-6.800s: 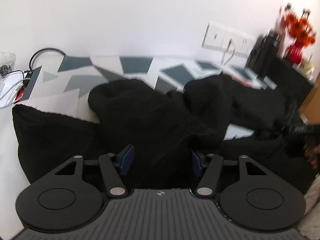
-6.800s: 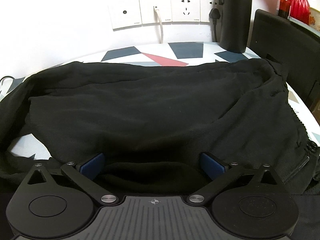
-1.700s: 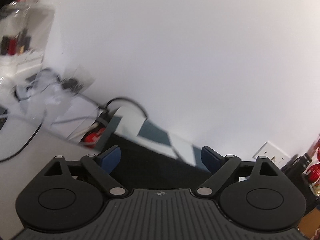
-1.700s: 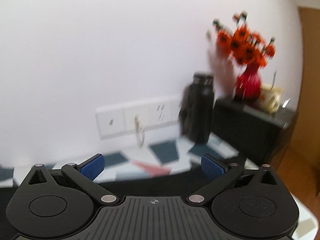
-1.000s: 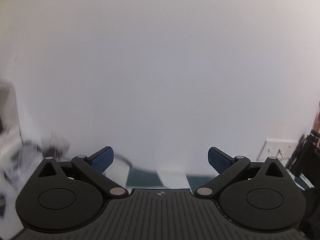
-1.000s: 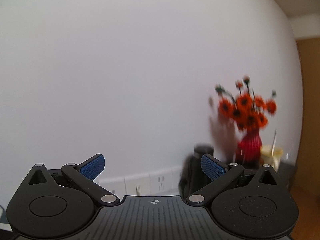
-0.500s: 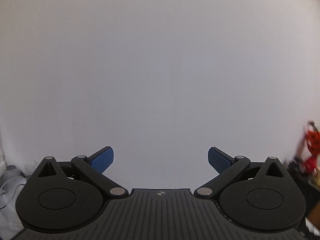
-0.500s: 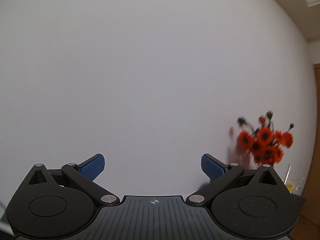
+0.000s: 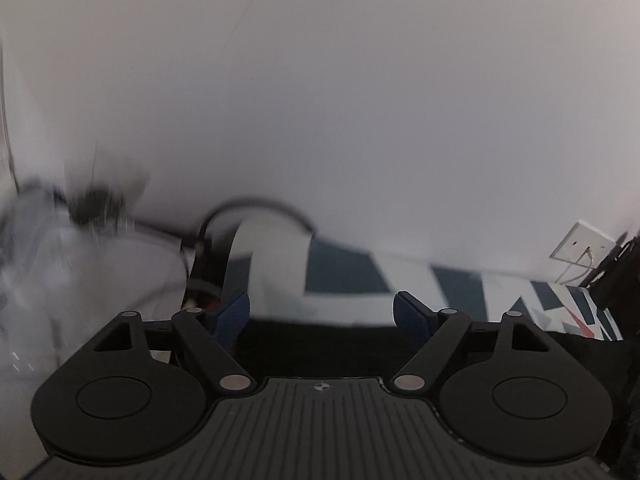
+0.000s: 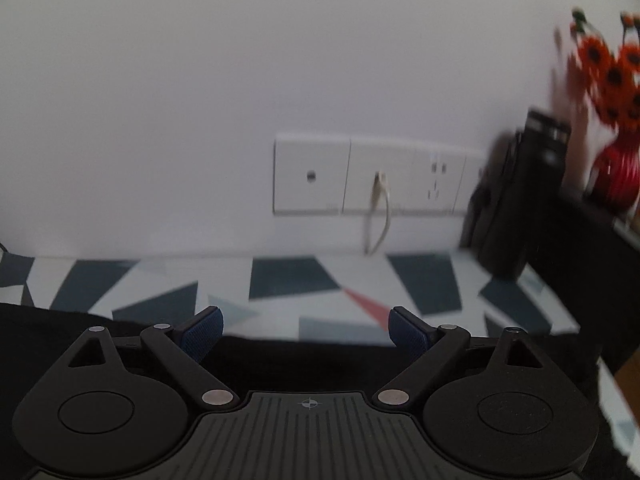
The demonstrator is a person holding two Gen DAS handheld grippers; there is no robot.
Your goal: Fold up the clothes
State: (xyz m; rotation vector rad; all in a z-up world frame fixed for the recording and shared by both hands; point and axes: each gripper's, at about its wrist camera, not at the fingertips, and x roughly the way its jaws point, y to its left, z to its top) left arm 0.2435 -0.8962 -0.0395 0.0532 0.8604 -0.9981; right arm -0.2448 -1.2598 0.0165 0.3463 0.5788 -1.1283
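A black garment lies on the patterned tabletop, and only its far edge shows beneath my left gripper. That gripper is open with nothing between its blue pads. In the right wrist view the same black garment stretches across the bottom of the frame, under and behind my right gripper. The right gripper is open too and holds nothing. Both grippers hover above the cloth, pointed toward the wall. Most of the garment is hidden below the gripper bodies.
Wall sockets with a white cable sit behind the table. A black flask, a dark cabinet and a red vase of orange flowers stand at the right. Black cables and blurred clutter lie at the left.
Both grippers have tilted back down from facing the bare wall, so the tabletop and the garment's edge are in view again. Both stay open.
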